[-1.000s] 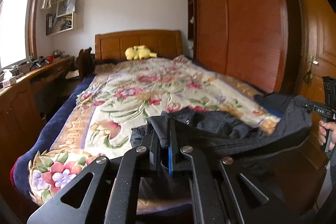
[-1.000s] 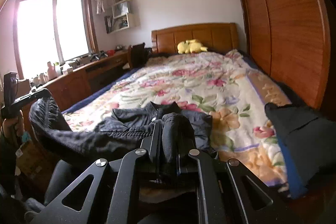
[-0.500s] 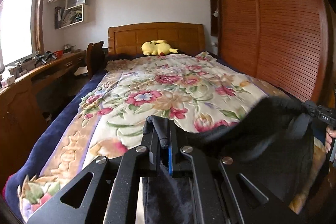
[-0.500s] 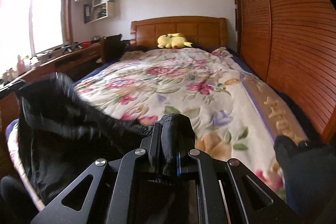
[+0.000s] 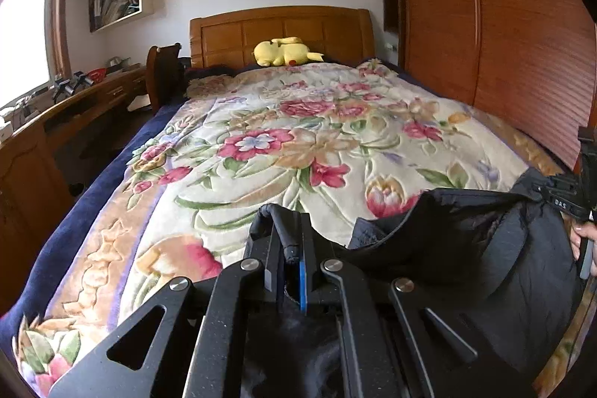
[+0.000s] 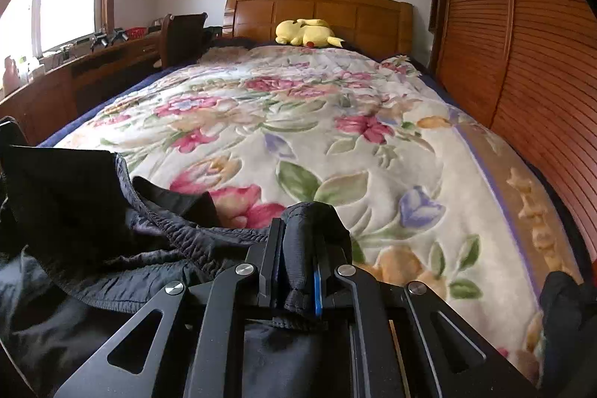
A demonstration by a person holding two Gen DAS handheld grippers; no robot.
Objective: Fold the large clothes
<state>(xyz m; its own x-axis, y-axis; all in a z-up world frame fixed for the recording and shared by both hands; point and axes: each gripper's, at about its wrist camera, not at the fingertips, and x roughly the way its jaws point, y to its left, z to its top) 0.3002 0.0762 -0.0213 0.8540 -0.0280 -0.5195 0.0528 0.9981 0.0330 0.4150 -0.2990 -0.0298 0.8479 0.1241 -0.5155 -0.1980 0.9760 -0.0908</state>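
Both the left gripper (image 5: 285, 248) and right gripper (image 6: 298, 248) pinch the black jacket (image 5: 466, 248) by thin folds at the bed's (image 5: 298, 144) foot edge, so slack fabric could slip free.

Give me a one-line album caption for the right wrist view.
Right gripper pinching a black jacket above a floral bedspread, yellow plush toy by the headboard.

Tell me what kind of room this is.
A bedroom, most likely in a home: a bed with a wooden headboard, a yellow plush toy by it, and a wooden wardrobe alongside.
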